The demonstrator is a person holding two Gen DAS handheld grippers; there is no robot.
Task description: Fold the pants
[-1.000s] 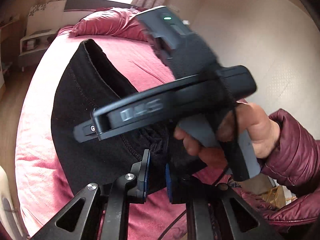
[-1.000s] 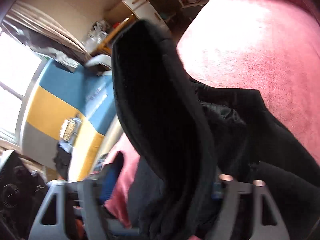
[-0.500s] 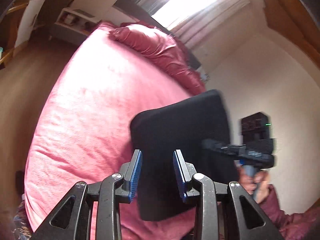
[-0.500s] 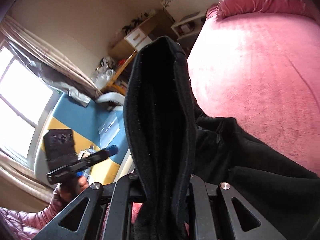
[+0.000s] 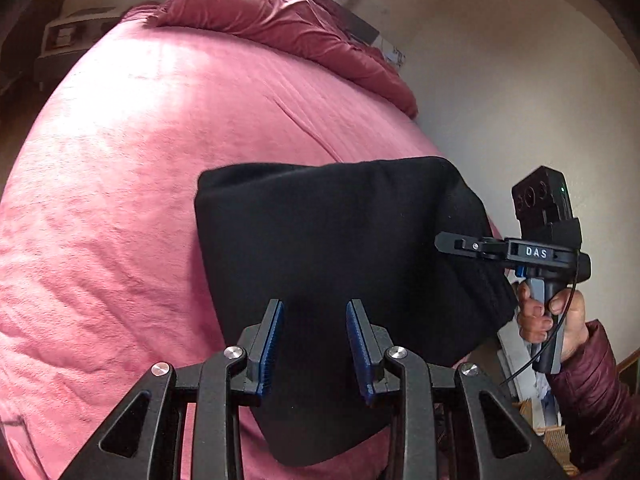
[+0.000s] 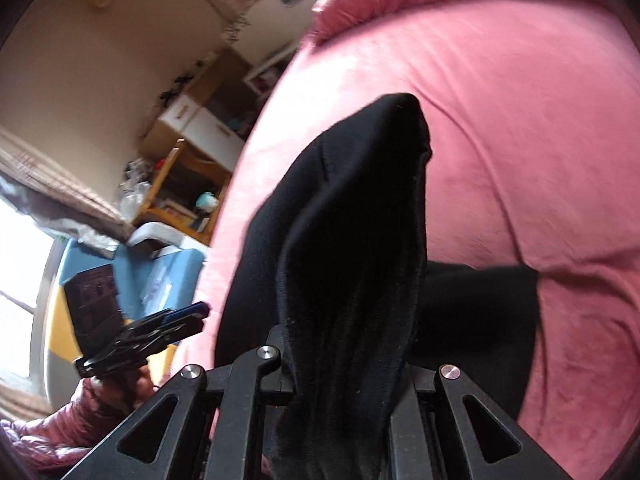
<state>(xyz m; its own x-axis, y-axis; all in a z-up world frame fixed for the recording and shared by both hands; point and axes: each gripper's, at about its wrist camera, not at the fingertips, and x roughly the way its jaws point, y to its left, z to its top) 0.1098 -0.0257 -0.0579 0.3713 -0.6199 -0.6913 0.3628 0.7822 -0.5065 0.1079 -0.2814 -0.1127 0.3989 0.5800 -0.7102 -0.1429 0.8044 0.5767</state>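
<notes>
The black pants (image 5: 344,248) lie as a folded bundle on the pink bed (image 5: 120,184), near its edge, at about 6 o'clock in the left-wrist view, w/ one end lifted off the bedding. That end is clamped in the right tongs (image 6: 348,364): the jaws are pinched together on a thick wad of fabric that rises up past them twd 12 o'clock. In the left-wrist view the same tongs sit at 3 o'clock on the bundle's edge, w/ a hand (image 5: 548,316) in a maroon sleeve (image 5: 596,392) on the grip.

Left tongs (image 5: 316,336) stand apart, blue pads either side of the cloth but not pressing on it, so no hold there; they have just been opening, w/ the pants showing in the gap between them.

Risks, as I judge them: only one grip carries the cloth, so pulling it over could drag the whole bundle and undo the lower layers. The wad is thick, so inner layers may slip from the pinch. The bundle sits close to the bed edge and could slide off. The crumpled quilt (image 5: 280,20) at 12 o'clock is well clear.
</notes>
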